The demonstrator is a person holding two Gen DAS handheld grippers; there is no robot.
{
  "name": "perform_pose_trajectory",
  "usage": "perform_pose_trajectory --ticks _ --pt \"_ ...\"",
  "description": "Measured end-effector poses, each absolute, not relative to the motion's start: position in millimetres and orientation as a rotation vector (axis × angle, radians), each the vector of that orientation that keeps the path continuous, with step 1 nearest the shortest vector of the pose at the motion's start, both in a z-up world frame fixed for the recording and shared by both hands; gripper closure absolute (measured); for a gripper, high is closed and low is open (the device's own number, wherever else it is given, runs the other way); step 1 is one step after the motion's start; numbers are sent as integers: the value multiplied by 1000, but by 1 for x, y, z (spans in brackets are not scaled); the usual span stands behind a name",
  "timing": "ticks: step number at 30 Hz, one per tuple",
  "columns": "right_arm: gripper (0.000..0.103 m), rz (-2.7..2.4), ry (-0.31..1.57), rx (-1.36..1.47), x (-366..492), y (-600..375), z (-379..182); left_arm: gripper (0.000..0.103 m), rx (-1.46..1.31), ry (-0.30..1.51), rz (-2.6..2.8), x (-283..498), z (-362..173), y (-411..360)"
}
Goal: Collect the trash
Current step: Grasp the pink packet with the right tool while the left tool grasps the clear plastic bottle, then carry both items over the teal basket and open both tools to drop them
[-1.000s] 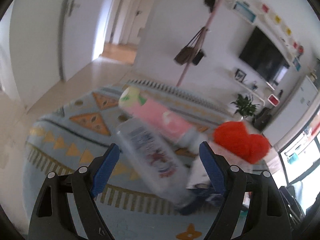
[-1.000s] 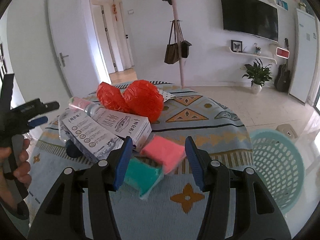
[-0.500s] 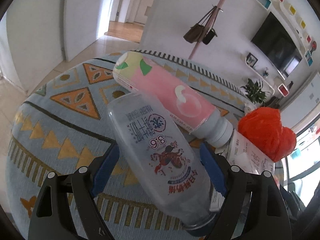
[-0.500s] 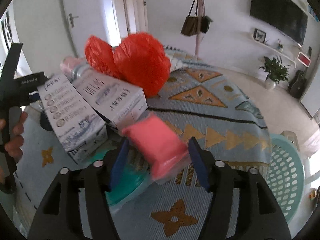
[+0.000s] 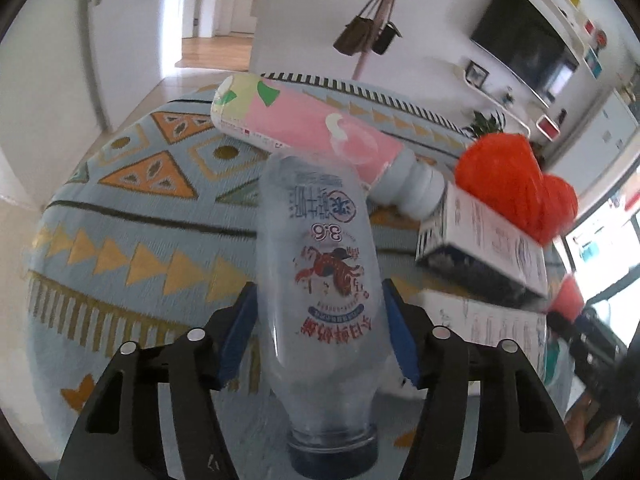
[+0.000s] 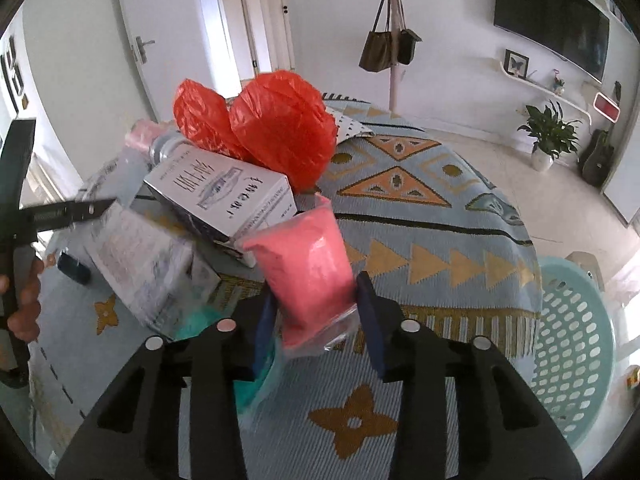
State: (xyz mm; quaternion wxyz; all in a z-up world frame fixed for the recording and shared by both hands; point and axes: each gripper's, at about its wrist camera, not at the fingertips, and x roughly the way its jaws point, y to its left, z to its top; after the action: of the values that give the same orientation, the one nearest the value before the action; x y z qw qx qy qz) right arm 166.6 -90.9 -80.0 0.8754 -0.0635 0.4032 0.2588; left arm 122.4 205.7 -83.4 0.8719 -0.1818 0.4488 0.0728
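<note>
My left gripper is shut on a clear plastic bottle with a red crab label, cap end toward the camera. Behind it lie a pink-labelled bottle, white cartons and a crumpled red plastic bag. My right gripper is shut on a pink packet and holds it tilted up off the cloth. A teal packet lies under its left finger. The cartons and the red bag sit just behind. The left gripper shows at the left edge of the right wrist view.
The trash lies on a round table with a patterned blue cloth. A pale green perforated basket stands on the floor at the right, below the table edge. A coat stand with bags and a pot plant stand farther back.
Both grippers moved in and closed: the left on the clear bottle, the right on the pink packet, which now stands tilted up between the fingers.
</note>
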Motion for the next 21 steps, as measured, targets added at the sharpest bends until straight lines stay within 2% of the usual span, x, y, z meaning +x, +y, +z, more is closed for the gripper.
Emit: perform_pose_trajectory --ticks 6,12,21 --pt "71 525 786 -112 155 -94 -63 45 -376 893 137 105 -80 203" --pt "72 514 696 -52 143 -113 -29 46 -358 782 70 86 -41 180" --pt "72 466 581 41 132 -161 12 46 -261 664 -147 97 21 89"
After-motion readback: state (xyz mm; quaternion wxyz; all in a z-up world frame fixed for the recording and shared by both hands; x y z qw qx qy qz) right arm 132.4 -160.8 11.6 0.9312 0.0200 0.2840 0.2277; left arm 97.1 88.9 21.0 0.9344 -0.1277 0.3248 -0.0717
